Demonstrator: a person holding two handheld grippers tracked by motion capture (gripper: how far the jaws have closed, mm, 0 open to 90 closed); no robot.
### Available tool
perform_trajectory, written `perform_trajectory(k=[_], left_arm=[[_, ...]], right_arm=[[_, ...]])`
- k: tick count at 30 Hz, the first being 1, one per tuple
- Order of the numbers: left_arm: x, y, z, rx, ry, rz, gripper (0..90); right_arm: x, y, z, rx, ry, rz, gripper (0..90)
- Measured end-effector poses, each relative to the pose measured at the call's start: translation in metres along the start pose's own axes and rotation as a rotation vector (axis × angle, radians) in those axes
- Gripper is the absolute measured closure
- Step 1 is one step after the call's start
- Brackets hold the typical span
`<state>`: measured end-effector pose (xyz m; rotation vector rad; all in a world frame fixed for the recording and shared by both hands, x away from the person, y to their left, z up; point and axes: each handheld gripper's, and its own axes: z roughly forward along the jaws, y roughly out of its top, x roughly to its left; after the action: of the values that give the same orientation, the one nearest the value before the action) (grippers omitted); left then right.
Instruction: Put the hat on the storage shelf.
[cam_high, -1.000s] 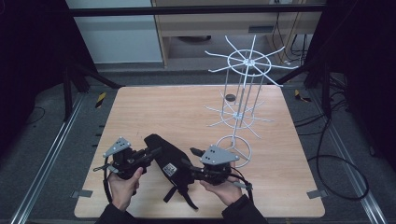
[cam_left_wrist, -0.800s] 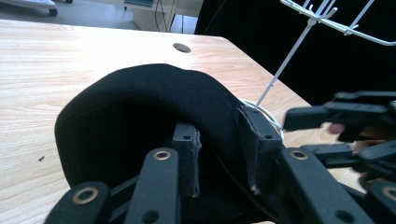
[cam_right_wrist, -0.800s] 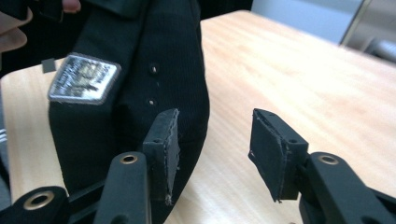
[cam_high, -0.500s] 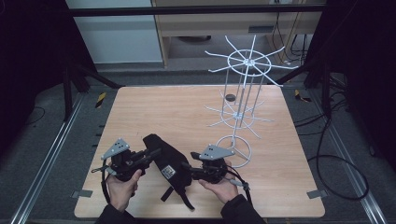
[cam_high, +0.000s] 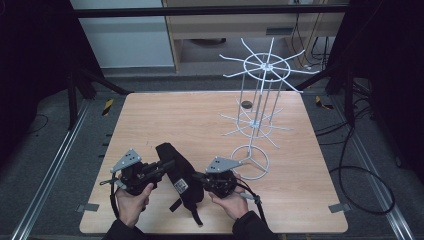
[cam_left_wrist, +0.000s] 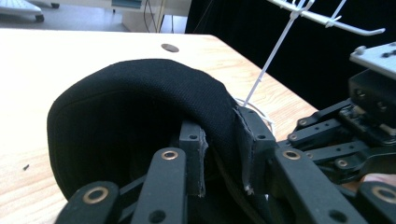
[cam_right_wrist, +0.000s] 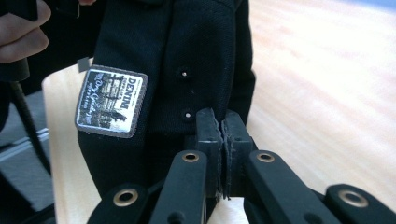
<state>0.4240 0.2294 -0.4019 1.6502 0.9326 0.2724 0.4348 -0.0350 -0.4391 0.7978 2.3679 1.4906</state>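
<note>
Both grippers pinch the black cap (cam_high: 179, 175) near the table's (cam_high: 200, 115) front edge: the left gripper (cam_left_wrist: 224, 154) clamps its brim, the right gripper (cam_right_wrist: 222, 140), whose jaws have just been closing, nips the crown's fabric, probably to carry it to the white wire rack (cam_high: 260, 100)

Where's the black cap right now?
In the high view the black cap lies at the table's near edge, between the left gripper and right gripper, left of the white wire rack.
</note>
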Motion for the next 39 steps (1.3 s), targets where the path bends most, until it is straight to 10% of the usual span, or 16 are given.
perform_trajectory(k=[7, 12, 28, 34, 39], left_arm=[[-0.001, 0.002, -0.01, -0.024, -0.003, 0.028, 71.4], [0.009, -0.015, -0.014, 0.044, 0.056, 0.029, 66.4], [0.054, -0.052, -0.028, 0.23, 0.378, 0.024, 51.7], [0.062, -0.05, -0.037, 0.194, 0.432, 0.006, 47.9], [0.059, -0.041, -0.041, 0.152, 0.417, 0.019, 44.0]], right_arm=[[0.013, 0.021, -0.019, -0.05, -0.141, -0.196, 88.0], [0.021, 0.016, -0.007, 0.018, -0.125, -0.242, 87.5], [0.054, 0.012, 0.061, 0.047, -0.071, -0.207, 85.4], [0.059, 0.013, 0.076, 0.046, -0.061, -0.19, 76.2], [0.048, 0.019, 0.051, -0.031, -0.077, -0.159, 63.8]])
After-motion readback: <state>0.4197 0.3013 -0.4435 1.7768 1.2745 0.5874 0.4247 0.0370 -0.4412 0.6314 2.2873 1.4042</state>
